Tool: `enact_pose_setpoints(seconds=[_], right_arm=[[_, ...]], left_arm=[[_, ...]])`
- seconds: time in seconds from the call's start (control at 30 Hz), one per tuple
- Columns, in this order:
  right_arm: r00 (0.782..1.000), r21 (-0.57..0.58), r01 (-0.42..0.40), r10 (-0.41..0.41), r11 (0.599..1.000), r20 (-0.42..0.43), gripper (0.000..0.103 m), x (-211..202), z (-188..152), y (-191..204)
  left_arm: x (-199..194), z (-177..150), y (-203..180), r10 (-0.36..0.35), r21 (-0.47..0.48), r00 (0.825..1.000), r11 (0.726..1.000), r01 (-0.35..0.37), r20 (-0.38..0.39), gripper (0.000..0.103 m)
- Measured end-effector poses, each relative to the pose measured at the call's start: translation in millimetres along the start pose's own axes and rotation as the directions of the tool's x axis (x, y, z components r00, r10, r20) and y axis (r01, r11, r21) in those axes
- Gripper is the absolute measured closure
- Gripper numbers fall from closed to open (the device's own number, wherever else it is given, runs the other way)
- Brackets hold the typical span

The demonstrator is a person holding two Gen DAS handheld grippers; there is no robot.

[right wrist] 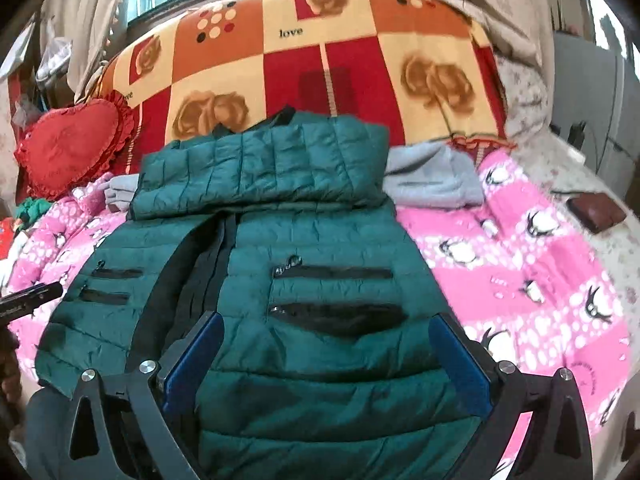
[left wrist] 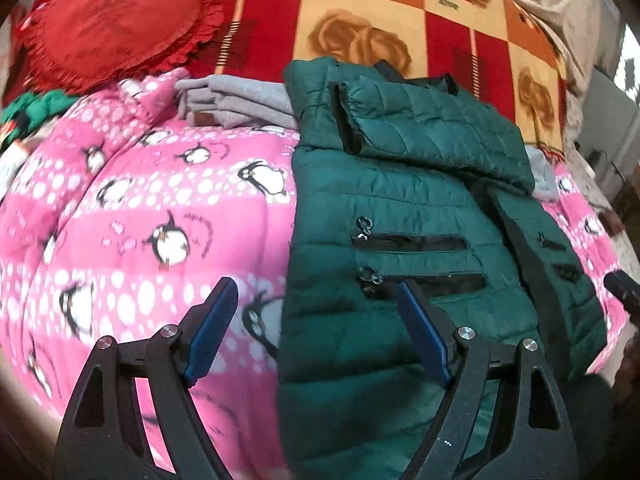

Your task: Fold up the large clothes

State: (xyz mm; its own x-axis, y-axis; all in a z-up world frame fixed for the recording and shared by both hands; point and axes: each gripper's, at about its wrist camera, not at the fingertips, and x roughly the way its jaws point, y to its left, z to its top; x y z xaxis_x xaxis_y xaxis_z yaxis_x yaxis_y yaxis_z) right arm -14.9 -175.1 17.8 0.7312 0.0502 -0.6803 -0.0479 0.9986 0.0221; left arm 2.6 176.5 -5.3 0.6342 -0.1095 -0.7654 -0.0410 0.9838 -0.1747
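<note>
A big green puffy jacket [right wrist: 280,264] lies flat on a pink blanket [right wrist: 532,280] with penguins on it, spread over a bed. The jacket's front faces up, and 1 sleeve [right wrist: 260,168] is folded across its top part. It has 2 black zip pockets on each side and a dark strip down the middle. The left gripper [left wrist: 316,292] hangs over the jacket's edge, where green meets pink. Its jaws are wide apart and nothing is between them (the blue pads [left wrist: 212,336] touch no cloth). The right gripper [right wrist: 326,322] hangs over the lower part of the jacket. Its jaws are wide apart too, and they hold nothing. In the right wrist view, the tip of the left gripper peeks in at the left edge. Some gray clothes [left wrist: 236,100] lie just behind the jacket, near its top. A red heart pillow [left wrist: 116,32] with a frilly edge sits further back on the left. Behind it all is a blanket of red, orange and cream squares [right wrist: 360,68] with roses. A small brown thing [right wrist: 596,212] lies well apart on the right, and it is too blurry to name.
</note>
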Motion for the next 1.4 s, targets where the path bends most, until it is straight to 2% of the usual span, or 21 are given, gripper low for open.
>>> enact_pose_setpoints(seconds=[0.1,0.17,0.23,0.3,0.4,0.63,0.8,1.03,1.27,1.4], right_arm=[[0.999,-0.03,0.025,-0.026,0.999,-0.021,0.001,7.8,1.0,5.5],[0.999,-0.041,0.035,-0.036,0.999,-0.023,0.001,11.6,2.0,6.3],[0.998,-0.047,0.045,-0.046,0.998,-0.034,0.001,14.7,1.8,7.3],[0.998,-0.054,0.049,-0.052,0.997,-0.039,0.001,16.2,1.2,7.4],[0.997,-0.058,0.067,-0.069,0.996,-0.032,0.001,15.0,-0.1,6.7],[0.995,-0.029,0.088,-0.09,0.996,-0.042,0.001,14.3,-2.9,-0.3],[0.99,-0.08,0.132,-0.135,0.988,-0.031,0.001,12.8,-3.7,7.4],[0.979,-0.183,0.199,-0.203,0.963,-0.006,0.001,11.9,-6.6,25.1],[0.977,-0.192,0.209,-0.213,0.959,-0.004,0.001,12.4,-7.0,28.1],[0.984,-0.143,0.175,-0.178,0.974,-0.006,0.001,8.5,-5.4,19.4]], left_arm=[[-6.9,-6.2,-16.5,-0.018,-0.041,1.0,0.999,0.018,0.004,0.021],[-6.6,-10.9,-28.3,-0.037,-0.022,0.999,0.999,0.038,0.011,0.021],[2.3,-17.8,-35.7,0.005,0.012,1.0,1.0,-0.004,-0.026,0.021],[6.6,-24.6,-34.0,0.023,0.012,0.999,1.0,-0.023,-0.045,0.021],[7.9,-31.0,-29.1,0.008,0.004,0.999,1.0,-0.008,-0.049,0.021],[3.8,-30.7,-25.8,0.013,0.002,0.999,1.0,-0.013,-0.036,0.021],[-4.6,-29.8,-30.6,0.064,0.02,0.998,0.998,-0.064,0.0,0.021],[-7.5,-33.0,-29.1,0.063,0.011,0.998,0.998,-0.063,0.012,0.021],[-5.3,-33.4,-29.8,0.058,0.008,0.998,0.998,-0.058,0.001,0.021],[-4.2,-33.5,-28.2,0.059,0.008,0.998,0.998,-0.059,-0.004,0.021]])
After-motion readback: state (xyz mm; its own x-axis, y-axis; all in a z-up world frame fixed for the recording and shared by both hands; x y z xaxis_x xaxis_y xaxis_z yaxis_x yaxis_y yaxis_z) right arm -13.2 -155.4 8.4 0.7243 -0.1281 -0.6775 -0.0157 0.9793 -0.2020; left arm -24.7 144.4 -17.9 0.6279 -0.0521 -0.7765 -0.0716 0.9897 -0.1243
